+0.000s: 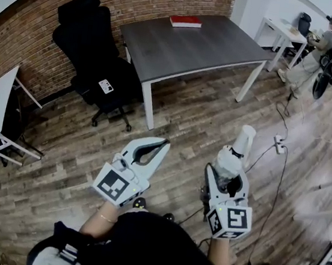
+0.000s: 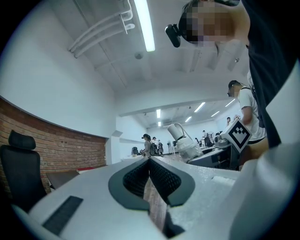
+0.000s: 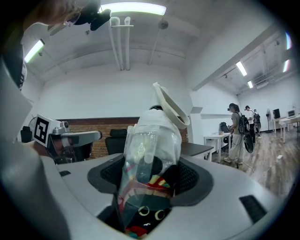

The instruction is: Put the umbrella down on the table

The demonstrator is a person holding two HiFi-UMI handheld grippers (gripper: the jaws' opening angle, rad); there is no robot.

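In the head view my right gripper is shut on a folded umbrella, which sits in a clear sleeve with its white handle pointing away from me. In the right gripper view the umbrella fills the space between the dark pads, showing coloured fabric inside the sleeve. My left gripper is beside it to the left, shut with nothing in it; its tips meet in the left gripper view. The dark grey table stands ahead across the wood floor, some way beyond both grippers.
A red book lies at the table's far edge. A black office chair stands left of the table by the brick wall. A person stands near a white desk at the far right. A power strip and cables lie on the floor.
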